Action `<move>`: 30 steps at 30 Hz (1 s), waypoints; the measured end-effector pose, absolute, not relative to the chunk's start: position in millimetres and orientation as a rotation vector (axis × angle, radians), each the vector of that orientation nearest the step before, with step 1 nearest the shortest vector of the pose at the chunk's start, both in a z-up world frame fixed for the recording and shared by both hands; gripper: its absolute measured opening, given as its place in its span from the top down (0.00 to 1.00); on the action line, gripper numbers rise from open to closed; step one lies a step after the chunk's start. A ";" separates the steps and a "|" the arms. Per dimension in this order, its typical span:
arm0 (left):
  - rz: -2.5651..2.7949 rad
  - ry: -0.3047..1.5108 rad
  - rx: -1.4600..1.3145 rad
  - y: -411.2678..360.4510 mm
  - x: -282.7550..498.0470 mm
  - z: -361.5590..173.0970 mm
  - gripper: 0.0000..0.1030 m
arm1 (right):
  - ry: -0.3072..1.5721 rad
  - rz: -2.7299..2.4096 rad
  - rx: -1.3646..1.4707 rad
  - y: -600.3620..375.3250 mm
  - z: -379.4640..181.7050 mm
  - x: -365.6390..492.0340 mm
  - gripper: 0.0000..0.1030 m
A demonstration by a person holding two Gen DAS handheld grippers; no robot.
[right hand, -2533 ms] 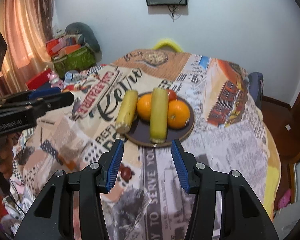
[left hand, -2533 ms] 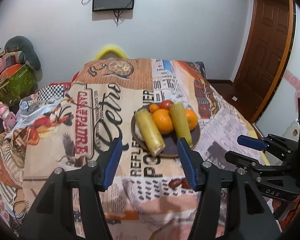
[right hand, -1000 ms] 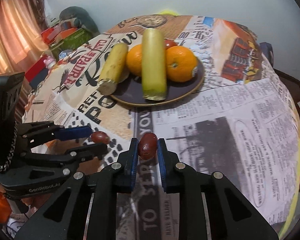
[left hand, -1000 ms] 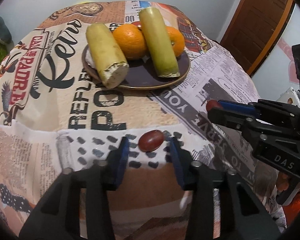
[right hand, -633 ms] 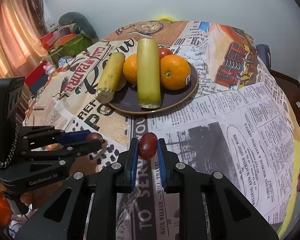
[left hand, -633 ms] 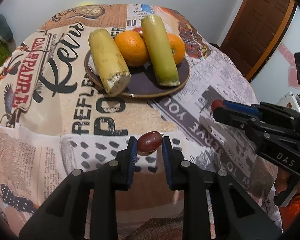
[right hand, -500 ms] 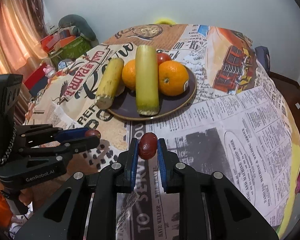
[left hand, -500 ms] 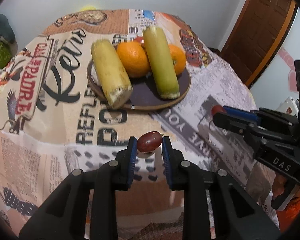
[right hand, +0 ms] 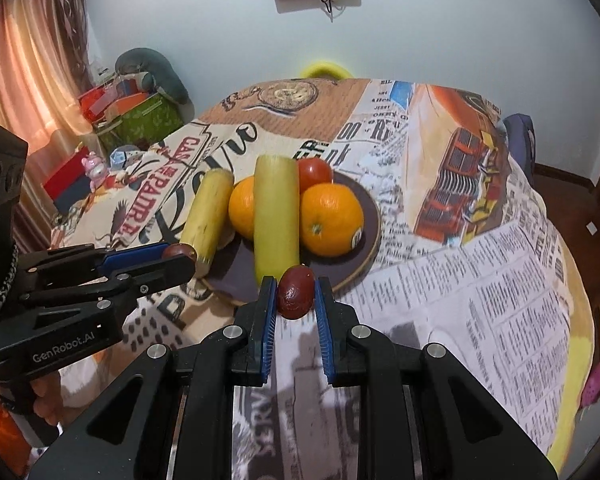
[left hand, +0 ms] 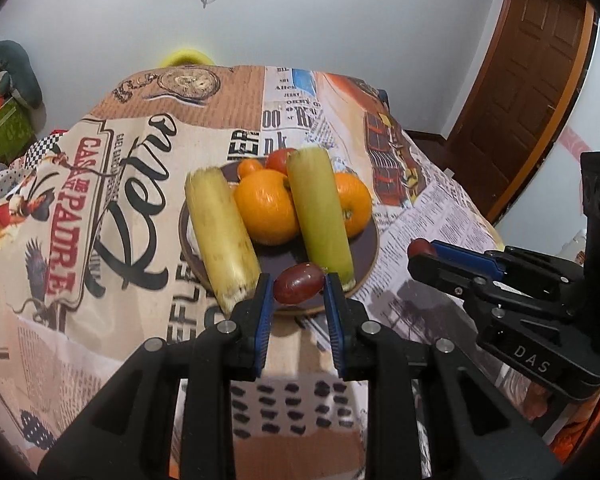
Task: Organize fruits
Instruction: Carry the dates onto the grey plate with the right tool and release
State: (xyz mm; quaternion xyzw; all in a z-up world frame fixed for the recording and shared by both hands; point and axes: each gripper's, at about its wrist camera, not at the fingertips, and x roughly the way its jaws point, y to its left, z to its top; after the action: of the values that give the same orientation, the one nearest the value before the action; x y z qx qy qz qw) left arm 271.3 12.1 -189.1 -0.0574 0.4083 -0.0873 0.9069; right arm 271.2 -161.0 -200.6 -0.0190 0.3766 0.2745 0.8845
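Observation:
A small dark-red oval fruit (left hand: 299,283) is pinched between the blue pads of my left gripper (left hand: 298,286), which is shut on it above the tablecloth, just in front of the dark plate (left hand: 370,252). My right gripper (right hand: 296,294) is shut on a second dark-red fruit (right hand: 296,292), also held near the plate's (right hand: 370,232) front rim. On the plate lie two pale yellow-green stalk pieces (left hand: 320,208), two oranges (left hand: 266,212), a small orange fruit and a red tomato (right hand: 314,172). Each gripper shows in the other's view, the right one (left hand: 420,249) and the left one (right hand: 180,251).
The table is round, under a printed newspaper-style cloth (right hand: 520,248) that falls away at the right edge. A wooden door (left hand: 528,64) stands at the right. Boxes and toys (right hand: 136,116) are piled at the left by a curtain. A yellow chair back (right hand: 326,69) shows behind the table.
Both grippers have risen off the cloth with their fruits and moved toward the plate. The left gripper, open around its fruit a second ago, has shut on it.

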 end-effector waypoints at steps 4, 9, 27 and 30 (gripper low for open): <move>-0.180 0.841 -0.125 14.2 281.8 -190.3 0.76 | 0.784 0.570 -0.032 -158.6 -202.6 284.3 0.83; -0.190 0.843 -0.133 12.8 293.4 -194.0 0.76 | 0.794 0.570 -0.030 -154.0 -208.1 298.2 0.83; -0.169 0.822 -0.131 13.7 301.7 -194.7 0.67 | 0.822 0.570 -0.024 -153.9 -213.1 313.4 0.78; -0.157 0.788 -0.124 14.9 293.4 -182.9 0.67 | 0.798 0.568 -0.021 -157.7 -202.0 307.3 0.78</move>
State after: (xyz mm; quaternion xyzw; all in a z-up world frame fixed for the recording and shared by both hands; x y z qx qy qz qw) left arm 293.4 14.8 -182.9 -0.0601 0.3834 -0.0765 0.9184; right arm 307.3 -157.7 -202.0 -0.0100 0.3831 0.2729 0.8824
